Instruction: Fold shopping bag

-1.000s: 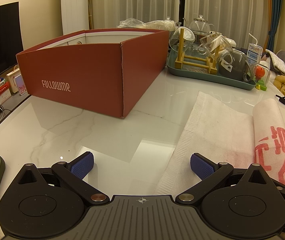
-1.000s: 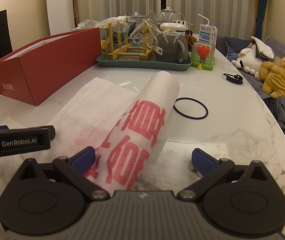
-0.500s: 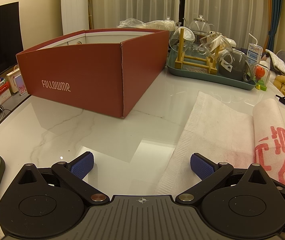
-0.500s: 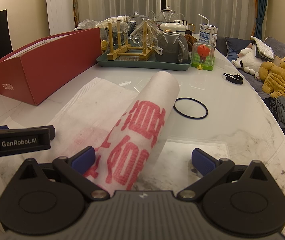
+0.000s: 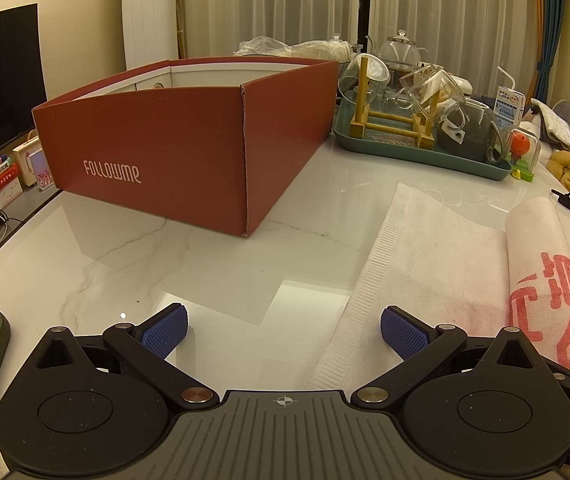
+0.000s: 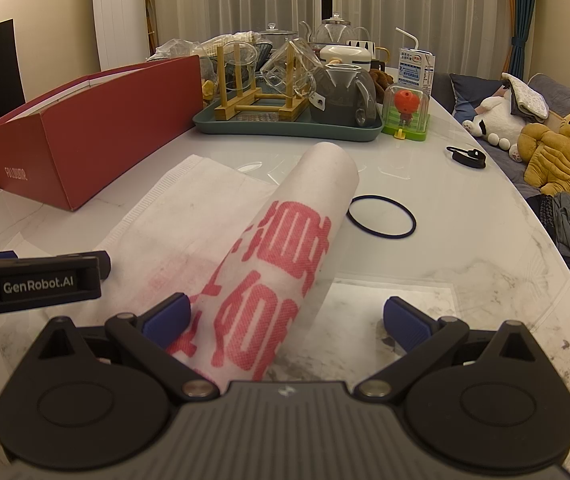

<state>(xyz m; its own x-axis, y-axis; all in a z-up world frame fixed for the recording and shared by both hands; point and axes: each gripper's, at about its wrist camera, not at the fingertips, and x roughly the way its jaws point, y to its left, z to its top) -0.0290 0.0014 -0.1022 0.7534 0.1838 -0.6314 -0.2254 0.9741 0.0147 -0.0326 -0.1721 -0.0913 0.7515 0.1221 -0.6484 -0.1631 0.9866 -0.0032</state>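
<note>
Shopping bag (image 6: 245,240), thin, soft non-woven fabric: lies flat on the bench (image 5: 205,272), its right part curled into a loose roll. Light and limp; best gripped at the ribbed edge (image 5: 369,272). Left tool (image 5: 283,330) and right tool (image 6: 285,316) both spread, empty. Red box (image 5: 173,152) bounds the left; elastic ring (image 6: 381,221) lies just right.

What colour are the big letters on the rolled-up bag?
Red, printed on the white shopping bag. The right wrist view shows them best.
</note>
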